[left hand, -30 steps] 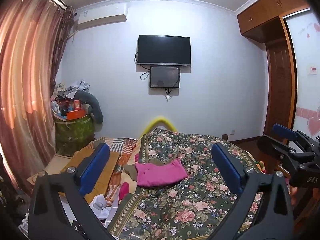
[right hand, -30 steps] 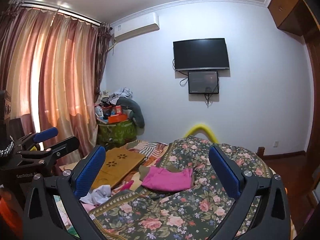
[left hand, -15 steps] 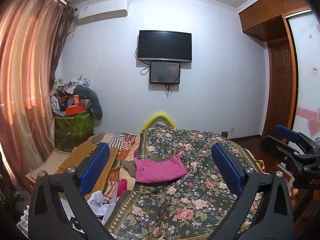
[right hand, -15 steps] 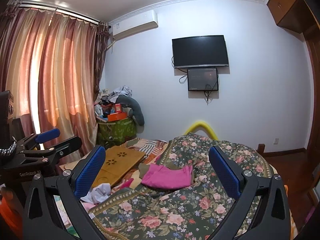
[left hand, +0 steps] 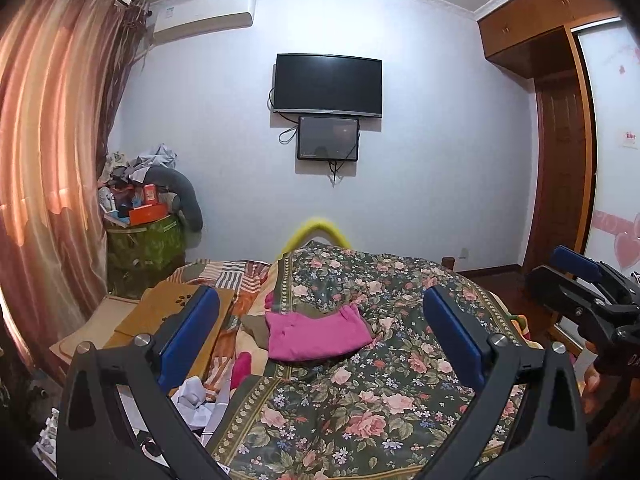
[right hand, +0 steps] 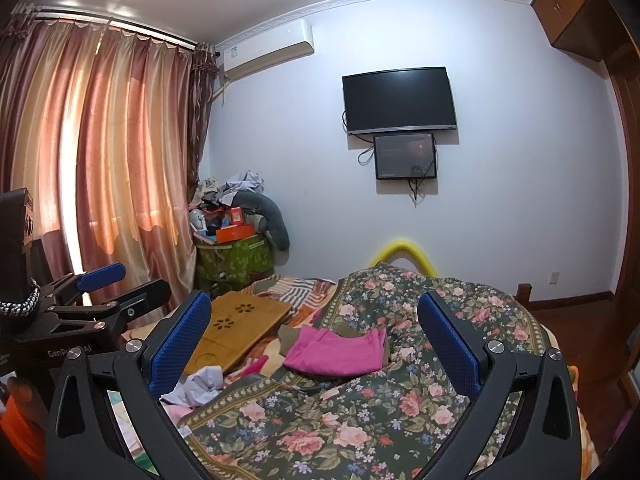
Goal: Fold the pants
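My left gripper [left hand: 320, 340] and right gripper [right hand: 314, 338] hang released, jaws wide, well short of the compact pink pants [left hand: 316, 336] on the bed [left hand: 380, 400]; folded or bunched, I cannot tell.

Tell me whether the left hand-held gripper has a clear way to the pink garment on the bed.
Probably yes: the left hand-held gripper is open and empty, and only floral bedspread lies between it and the pink garment, which is still some way ahead.

Both wrist cameras look level along their fingers from the near end of the bed [left hand: 360, 408] toward the far wall. The left view sits left of the right. Both share the television [right hand: 400, 100], curtains [left hand: 48, 168] and bedspread.
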Tool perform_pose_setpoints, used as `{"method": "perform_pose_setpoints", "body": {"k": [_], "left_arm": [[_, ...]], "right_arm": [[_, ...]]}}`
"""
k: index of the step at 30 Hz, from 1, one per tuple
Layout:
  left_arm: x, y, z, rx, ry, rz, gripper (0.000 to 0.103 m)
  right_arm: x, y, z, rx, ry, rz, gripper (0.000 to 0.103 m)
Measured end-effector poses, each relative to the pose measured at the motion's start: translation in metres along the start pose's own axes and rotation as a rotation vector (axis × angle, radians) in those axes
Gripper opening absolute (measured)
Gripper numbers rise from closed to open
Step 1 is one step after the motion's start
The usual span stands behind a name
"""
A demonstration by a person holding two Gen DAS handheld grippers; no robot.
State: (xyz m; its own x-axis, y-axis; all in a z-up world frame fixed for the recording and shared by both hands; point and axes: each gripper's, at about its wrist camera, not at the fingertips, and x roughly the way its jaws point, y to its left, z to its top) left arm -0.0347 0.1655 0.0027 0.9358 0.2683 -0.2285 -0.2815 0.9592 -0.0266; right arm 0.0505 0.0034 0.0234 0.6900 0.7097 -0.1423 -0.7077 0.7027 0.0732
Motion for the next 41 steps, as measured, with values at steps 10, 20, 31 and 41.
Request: {"method": "perform_pose_setpoints", "body": {"k": [10,20,31,41], "left_arm": [[0.0005,-0.0013,-0.0004,0.017,0.002,-0.019,0.103],[0.0013,-0.0042,-0.0003,0.038,0.011,-0.058,0.103],[0.0026,-0.0051,-0.0002,0.042,0.027,-0.08,0.103],[0.0048,-0.0039,-0.0015,0.035,0.026,-0.073,0.103]], "right_arm": [[-0.0006,-0.0021,0.0,0.017,0.001,-0.009,0.103],[-0.0002,-0.003,-0.0004,0.021,0.0,-0.012,0.103],[0.0008,-0.0025,-0.0001,0.014,0.002,-0.011,0.103],[0.0019,-0.0007,-0.0009,0.013,0.01,-0.011,0.103]]}}
